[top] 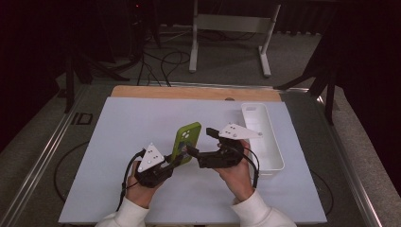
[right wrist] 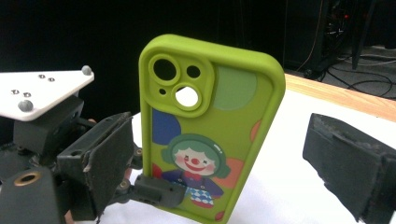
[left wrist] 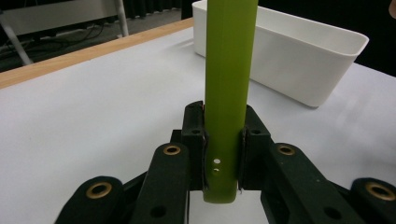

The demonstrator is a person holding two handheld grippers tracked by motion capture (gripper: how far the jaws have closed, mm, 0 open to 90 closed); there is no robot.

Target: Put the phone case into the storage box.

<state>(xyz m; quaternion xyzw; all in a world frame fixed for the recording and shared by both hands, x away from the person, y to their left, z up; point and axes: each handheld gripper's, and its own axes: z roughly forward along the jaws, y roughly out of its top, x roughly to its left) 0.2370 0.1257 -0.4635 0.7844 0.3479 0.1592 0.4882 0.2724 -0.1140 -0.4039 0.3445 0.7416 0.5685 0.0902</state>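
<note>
While the left tool [left wrist: 223,154] clamped the green phone case [top: 187,139] upright by its lower end, the right tool [top: 196,151] stood wide open beside it.

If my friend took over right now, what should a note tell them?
Left gripper: shut on the green phone case, pinching its bottom end and holding it upright above the table.
Right gripper: open, one of its fingers on each side of the case, not yet closed on it.
White bin: on the table at the right.
Done: case lifted.
Left: probably closing the right gripper on it, perhaps for the bin.
</note>
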